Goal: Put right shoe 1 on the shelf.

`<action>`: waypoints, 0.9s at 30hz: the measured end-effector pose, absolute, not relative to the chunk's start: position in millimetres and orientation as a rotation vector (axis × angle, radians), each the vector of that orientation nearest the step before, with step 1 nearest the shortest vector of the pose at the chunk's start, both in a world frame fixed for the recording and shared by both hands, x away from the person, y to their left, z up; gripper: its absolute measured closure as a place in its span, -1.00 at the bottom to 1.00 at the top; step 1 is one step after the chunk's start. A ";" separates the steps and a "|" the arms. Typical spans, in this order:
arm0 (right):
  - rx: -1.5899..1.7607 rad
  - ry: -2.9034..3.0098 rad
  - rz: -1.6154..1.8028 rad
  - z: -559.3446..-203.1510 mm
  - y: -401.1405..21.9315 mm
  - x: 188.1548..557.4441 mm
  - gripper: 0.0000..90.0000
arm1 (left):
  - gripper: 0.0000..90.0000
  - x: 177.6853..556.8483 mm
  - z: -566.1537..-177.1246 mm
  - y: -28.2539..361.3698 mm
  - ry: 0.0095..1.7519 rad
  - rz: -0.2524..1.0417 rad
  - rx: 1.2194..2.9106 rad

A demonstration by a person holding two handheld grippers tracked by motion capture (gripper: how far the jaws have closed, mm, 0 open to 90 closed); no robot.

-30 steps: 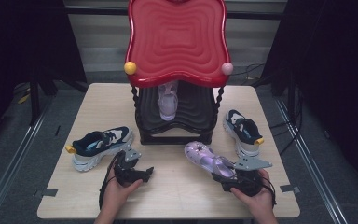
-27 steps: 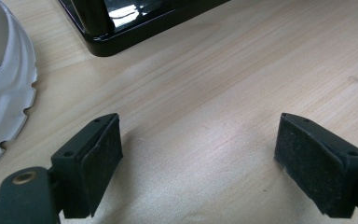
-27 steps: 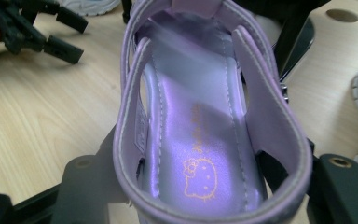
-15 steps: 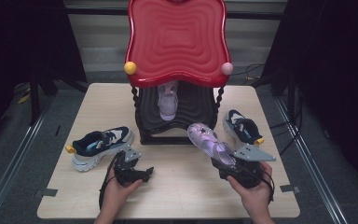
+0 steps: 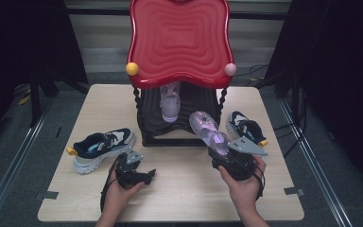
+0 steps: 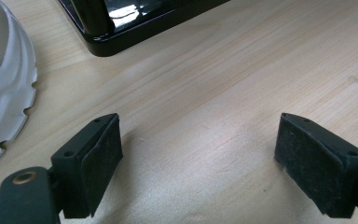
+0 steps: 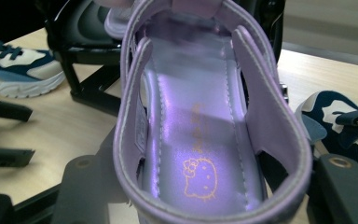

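Purple sandal [image 5: 210, 132] sits in my right gripper [image 5: 230, 160], which pinches it at the heel end, so the shoe hangs above the table [image 5: 179, 189] with its toe pointing toward the black rack [image 5: 189, 106]. In the right gripper view I look along its shiny insole [image 7: 196, 140], where a small cat face is printed in gold, and my two jaws stand on both sides of the heel strap. A second purple sandal [image 5: 170, 100] stands already on the rack, under the red wavy top [image 5: 179, 40].

My left gripper [image 5: 131, 171] rests low on the table near the front edge, jaws spread wide and with nothing between them; in the left gripper view I see just bare wood between the pads [image 6: 98, 163].

One dark blue sneaker [image 5: 103, 147] lies on the table just beside my left gripper. The other blue sneaker [image 5: 246, 127] lies at the right of the rack, near the lifted sandal.
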State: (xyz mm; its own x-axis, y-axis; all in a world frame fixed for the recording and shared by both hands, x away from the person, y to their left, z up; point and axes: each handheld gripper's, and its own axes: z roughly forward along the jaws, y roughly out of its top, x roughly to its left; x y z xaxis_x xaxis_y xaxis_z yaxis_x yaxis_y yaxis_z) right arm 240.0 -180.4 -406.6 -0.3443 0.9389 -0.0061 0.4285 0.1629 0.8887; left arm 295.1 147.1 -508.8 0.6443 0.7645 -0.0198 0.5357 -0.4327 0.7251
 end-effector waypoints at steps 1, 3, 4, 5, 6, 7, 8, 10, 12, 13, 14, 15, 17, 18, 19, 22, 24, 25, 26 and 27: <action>1.297 1.853 1.124 -406.1 -178.6 241.0 -0.17 | -0.68 295.1 -508.8 147.1 1.007 0.407 2.142; 1.309 1.825 1.108 -405.2 -174.1 243.0 -0.17 | -0.68 295.1 -508.8 147.1 1.007 0.407 2.142; 1.313 1.814 1.107 -404.8 -172.2 244.6 -0.17 | -0.68 295.1 -508.8 147.1 1.007 0.407 2.142; 1.318 1.805 1.110 -404.4 -170.8 246.0 -0.17 | -0.68 295.0 -508.9 147.1 1.007 0.407 2.141; 1.323 1.795 1.110 -403.9 -169.1 247.4 -0.17 | -0.68 295.0 -508.9 147.0 1.008 0.408 2.141; 1.325 1.787 1.105 -403.1 -167.7 248.7 -0.17 | -0.68 295.0 -508.9 147.0 1.007 0.407 2.141; 1.330 1.772 1.101 -402.4 -166.1 250.0 -0.17 | -0.68 295.0 -508.9 147.0 1.006 0.406 2.141; 1.342 1.757 1.100 -401.0 -163.8 253.5 -0.17 | -0.68 295.1 -508.9 147.0 1.006 0.405 2.141; 1.350 1.747 1.105 -400.4 -160.7 257.5 -0.17 | -0.68 295.2 -508.9 147.1 1.006 0.407 2.142; 1.353 1.741 1.093 -400.3 -159.0 259.4 -0.17 | -0.68 295.1 -508.9 147.1 1.006 0.407 2.142; 1.360 1.731 1.085 -400.3 -157.3 261.4 -0.17 | -0.68 295.1 -508.9 147.1 1.006 0.407 2.142; 1.369 1.720 1.089 -400.5 -156.0 263.4 -0.17 | -0.68 295.1 -508.9 147.1 1.006 0.408 2.142; 1.375 1.708 1.081 -400.6 -153.2 267.2 -0.17 | -0.68 295.1 -508.9 147.0 1.007 0.409 2.142; 1.376 1.701 1.076 -400.8 -151.2 268.7 -0.17 | -0.68 295.1 -508.9 147.0 1.007 0.409 2.142; 1.368 1.696 1.068 -400.8 -149.6 270.3 -0.17 | -0.68 295.1 -508.9 147.0 1.007 0.409 2.142; 1.369 1.667 1.056 -400.9 -144.6 275.5 -0.17 | -0.68 295.1 -508.9 147.1 1.007 0.409 2.142; 1.388 1.658 1.068 -400.3 -144.0 279.5 -0.17 | -0.68 295.1 -508.9 147.1 1.007 0.409 2.143; 1.390 1.650 1.064 -400.0 -142.8 281.1 -0.17 | -0.68 295.1 -508.9 147.1 1.007 0.409 2.143; 1.389 1.643 1.062 -399.6 -141.5 282.5 -0.17 | -0.68 295.1 -508.9 147.1 1.007 0.409 2.142; 1.388 1.640 1.072 -399.4 -140.1 283.9 -0.17 | -0.68 295.1 -508.9 147.0 1.007 0.409 2.142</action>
